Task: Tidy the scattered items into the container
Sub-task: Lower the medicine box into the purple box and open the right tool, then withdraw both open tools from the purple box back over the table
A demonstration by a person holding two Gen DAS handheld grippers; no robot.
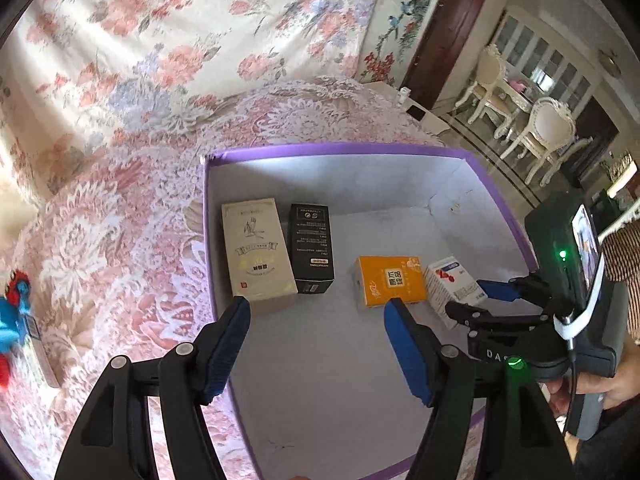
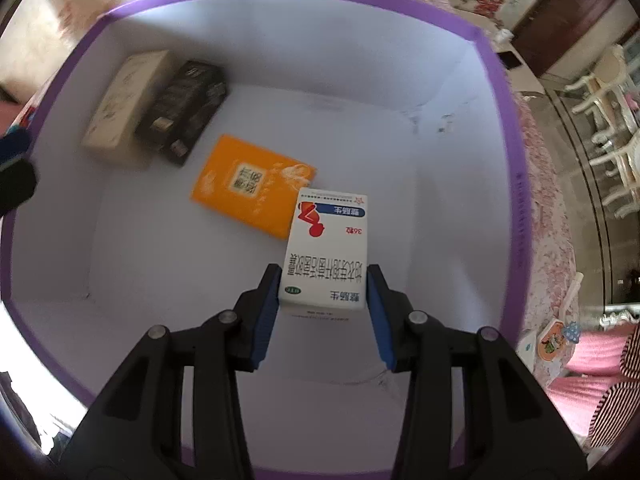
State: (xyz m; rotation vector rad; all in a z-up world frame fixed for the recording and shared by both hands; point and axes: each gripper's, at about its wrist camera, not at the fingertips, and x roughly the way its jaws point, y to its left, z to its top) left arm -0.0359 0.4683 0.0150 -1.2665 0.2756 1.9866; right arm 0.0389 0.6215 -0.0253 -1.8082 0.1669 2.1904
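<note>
Right gripper [image 2: 323,292]: black plastic arms, blue ribbed pads, clamped on both long sides of white medicine carton [image 2: 326,248]; glossy card, rectangular, red and blue print; held inside container over its floor, at 6 o'clock in right wrist view.

Left gripper [image 1: 317,312]: same build, jaws spread wide, nothing between them, poised over near-left edge of container.

Container [image 1: 400,150]: square box, purple rim, matte white card walls and floor, creased at far right corner.

Orange box [image 2: 252,186]: flat, glossy, lying face up on floor at centre, just beyond white carton, toward 11 o'clock.

Black box [image 2: 182,110]: oblong, dark printed card, lying at 10 o'clock, side by side with cream box.

Cream box [image 2: 126,104]: oblong, pale card, gilt print, against left wall.

Bed cover [image 1: 120,220]: pink floral fabric under white lace, beneath and around container.

Blue and red item [image 1: 14,312]: blurred, at 9 o'clock on cover, outside container; kind cannot be told.
</note>
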